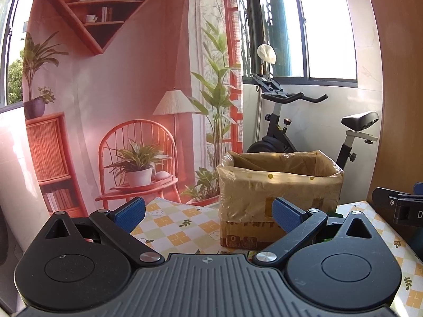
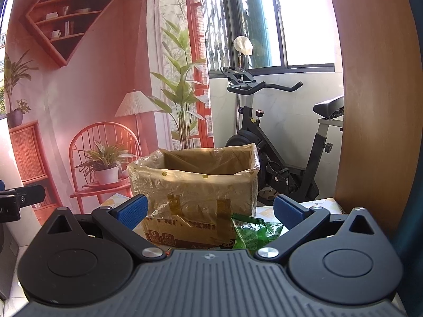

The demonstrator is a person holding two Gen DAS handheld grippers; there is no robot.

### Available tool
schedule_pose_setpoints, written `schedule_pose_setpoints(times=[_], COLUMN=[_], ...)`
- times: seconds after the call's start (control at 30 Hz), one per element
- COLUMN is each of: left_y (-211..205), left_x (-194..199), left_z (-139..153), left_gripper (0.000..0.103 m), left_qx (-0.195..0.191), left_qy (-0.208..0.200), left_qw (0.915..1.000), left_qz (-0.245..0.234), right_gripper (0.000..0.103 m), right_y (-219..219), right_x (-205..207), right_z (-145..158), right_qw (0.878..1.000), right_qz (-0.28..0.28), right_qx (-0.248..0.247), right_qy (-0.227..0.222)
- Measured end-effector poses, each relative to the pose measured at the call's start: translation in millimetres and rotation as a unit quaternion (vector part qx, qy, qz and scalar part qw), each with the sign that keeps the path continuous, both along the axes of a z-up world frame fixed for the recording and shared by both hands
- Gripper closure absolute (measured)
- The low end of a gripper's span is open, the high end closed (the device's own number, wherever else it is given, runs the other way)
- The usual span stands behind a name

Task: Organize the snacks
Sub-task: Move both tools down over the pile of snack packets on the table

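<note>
An open cardboard box (image 1: 277,185) lined with clear plastic stands on a checked tablecloth (image 1: 169,227); it also shows in the right wrist view (image 2: 195,185). My left gripper (image 1: 208,210) is open and empty, held in front of the box's left part. My right gripper (image 2: 210,211) is open and empty, facing the box. A green snack bag (image 2: 251,233) lies on the table by the box's front right corner, low between the right fingers and not gripped. The inside of the box is hidden.
A printed room backdrop (image 1: 119,92) hangs behind the table. An exercise bike (image 1: 296,121) stands behind the box by the window. A wooden panel (image 2: 375,105) rises at the right. The other gripper shows at the right edge (image 1: 401,206) and left edge (image 2: 15,200).
</note>
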State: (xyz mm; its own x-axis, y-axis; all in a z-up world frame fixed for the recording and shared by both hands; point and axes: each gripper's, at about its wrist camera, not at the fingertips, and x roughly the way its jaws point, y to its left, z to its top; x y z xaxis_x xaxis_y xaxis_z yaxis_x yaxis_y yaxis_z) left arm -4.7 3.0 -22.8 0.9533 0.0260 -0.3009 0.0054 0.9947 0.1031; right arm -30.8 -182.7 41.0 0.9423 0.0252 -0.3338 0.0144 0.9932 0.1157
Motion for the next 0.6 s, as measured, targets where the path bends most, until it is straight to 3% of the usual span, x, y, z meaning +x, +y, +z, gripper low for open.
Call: schedule_pose_setpoints(times=[0.1, 0.23, 0.33, 0.47, 0.53, 0.6], left_y=[3.8, 11.2, 11.3, 14.8, 14.0, 12.5], left_x=[5.9, 11.9, 26.7, 39.2, 44.2, 50.2], left_z=[-16.7, -49.8, -73.3, -107.0, -119.7, -137.9], left_gripper=[0.000, 0.001, 0.001, 0.001, 0.008, 0.021], left_qx=[0.001, -0.021, -0.020, -0.038, -0.044, -0.043], left_qy=[0.008, -0.011, 0.031, 0.081, 0.106, 0.139], left_qw=[0.9999, 0.9995, 0.9983, 0.9921, 0.9881, 0.9829], left_qz=[-0.014, -0.021, -0.045, -0.088, -0.102, -0.114], right_gripper=[0.000, 0.000, 0.000, 0.000, 0.000, 0.000], right_y=[-3.0, -6.0, -3.2, -5.3, -3.1, 3.1], right_x=[5.0, 16.9, 22.0, 26.3, 26.1, 26.6], right_z=[-15.3, -42.0, -62.0, -85.4, -94.8, -104.4], right_qw=[1.000, 1.000, 0.999, 0.999, 0.999, 0.999], right_qz=[-0.006, -0.007, -0.005, 0.006, 0.004, 0.000], right_qx=[0.003, 0.007, -0.008, 0.017, 0.009, -0.012], right_qy=[0.005, 0.023, 0.034, 0.043, 0.037, 0.033])
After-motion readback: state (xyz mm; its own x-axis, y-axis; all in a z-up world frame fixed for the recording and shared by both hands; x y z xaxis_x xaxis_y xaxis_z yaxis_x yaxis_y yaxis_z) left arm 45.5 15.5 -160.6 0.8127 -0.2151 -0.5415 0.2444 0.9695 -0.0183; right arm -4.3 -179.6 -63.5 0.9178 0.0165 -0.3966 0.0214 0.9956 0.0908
